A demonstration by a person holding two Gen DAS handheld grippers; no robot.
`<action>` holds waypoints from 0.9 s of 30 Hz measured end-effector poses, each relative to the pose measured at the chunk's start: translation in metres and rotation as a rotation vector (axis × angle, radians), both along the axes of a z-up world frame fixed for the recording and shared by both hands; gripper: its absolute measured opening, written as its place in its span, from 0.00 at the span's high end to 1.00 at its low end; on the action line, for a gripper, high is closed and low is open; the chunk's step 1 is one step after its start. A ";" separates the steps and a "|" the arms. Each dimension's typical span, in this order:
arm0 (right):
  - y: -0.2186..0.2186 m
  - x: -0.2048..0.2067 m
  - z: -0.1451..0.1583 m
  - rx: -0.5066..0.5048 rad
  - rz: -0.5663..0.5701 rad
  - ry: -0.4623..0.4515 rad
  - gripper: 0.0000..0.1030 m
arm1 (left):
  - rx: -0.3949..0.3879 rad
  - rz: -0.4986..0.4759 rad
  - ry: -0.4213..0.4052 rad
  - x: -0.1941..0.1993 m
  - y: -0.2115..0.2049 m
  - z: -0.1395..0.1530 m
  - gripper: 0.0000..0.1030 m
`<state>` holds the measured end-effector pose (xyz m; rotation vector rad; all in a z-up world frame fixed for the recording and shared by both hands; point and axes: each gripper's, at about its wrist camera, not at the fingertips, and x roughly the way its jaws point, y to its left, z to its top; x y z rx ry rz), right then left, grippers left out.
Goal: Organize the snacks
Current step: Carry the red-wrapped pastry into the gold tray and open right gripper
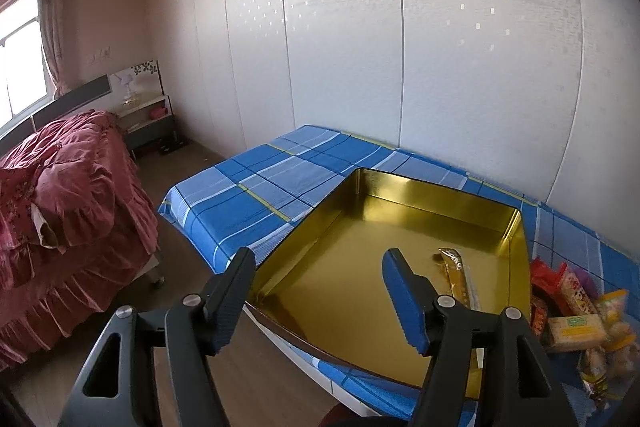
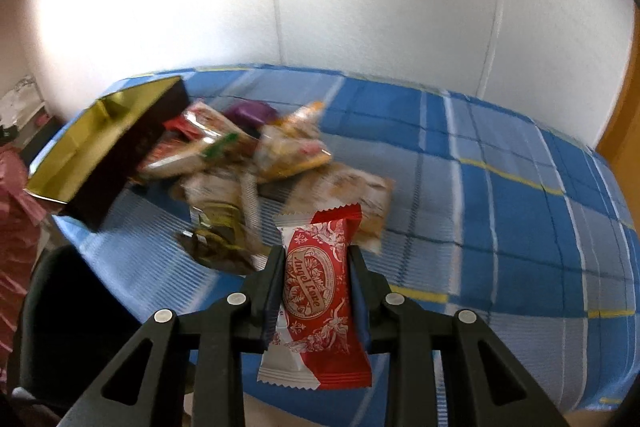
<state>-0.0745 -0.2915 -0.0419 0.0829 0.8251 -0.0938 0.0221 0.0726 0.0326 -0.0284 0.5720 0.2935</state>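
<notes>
The right claw [image 2: 316, 269] is clamped on the red and white snack packet [image 2: 316, 291], its long axis running along the fingers above the table [image 2: 500, 227], and the gold tin [image 2: 76, 151] lies up-left; the left claw [image 1: 320, 301] gapes empty over it.

A home bedroom: bed [image 1: 60, 187] with red ruffled bedding, nightstand [image 1: 150, 119], curtained window [image 1: 22, 59].
</notes>
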 end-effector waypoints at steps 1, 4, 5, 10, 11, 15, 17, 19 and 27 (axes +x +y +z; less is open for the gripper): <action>0.006 0.003 0.004 0.003 0.024 -0.003 0.71 | -0.003 -0.001 0.002 0.000 0.000 0.000 0.35; 0.026 0.013 0.013 0.028 0.100 -0.011 0.71 | -0.003 0.003 0.003 0.000 0.002 -0.001 0.34; 0.032 0.016 0.016 0.035 0.126 -0.011 0.71 | -0.005 0.003 0.004 0.000 0.003 -0.002 0.34; 0.076 0.042 0.023 0.089 0.278 0.012 0.71 | -0.009 0.005 0.009 -0.001 0.007 -0.004 0.34; 0.085 0.046 0.024 0.099 0.303 0.018 0.71 | -0.009 0.006 0.011 -0.001 0.007 -0.005 0.33; 0.120 0.075 0.031 0.195 0.393 0.044 0.71 | -0.016 0.008 0.024 0.000 0.010 -0.009 0.32; 0.137 0.093 0.036 0.243 0.416 0.057 0.70 | -0.024 0.013 0.031 0.000 0.013 -0.012 0.32; 0.155 0.111 0.041 0.256 0.424 0.051 0.70 | -0.033 0.017 0.040 0.000 0.016 -0.015 0.32; 0.221 0.168 0.033 0.210 0.415 0.049 0.64 | -0.050 0.042 0.066 0.001 0.032 -0.026 0.32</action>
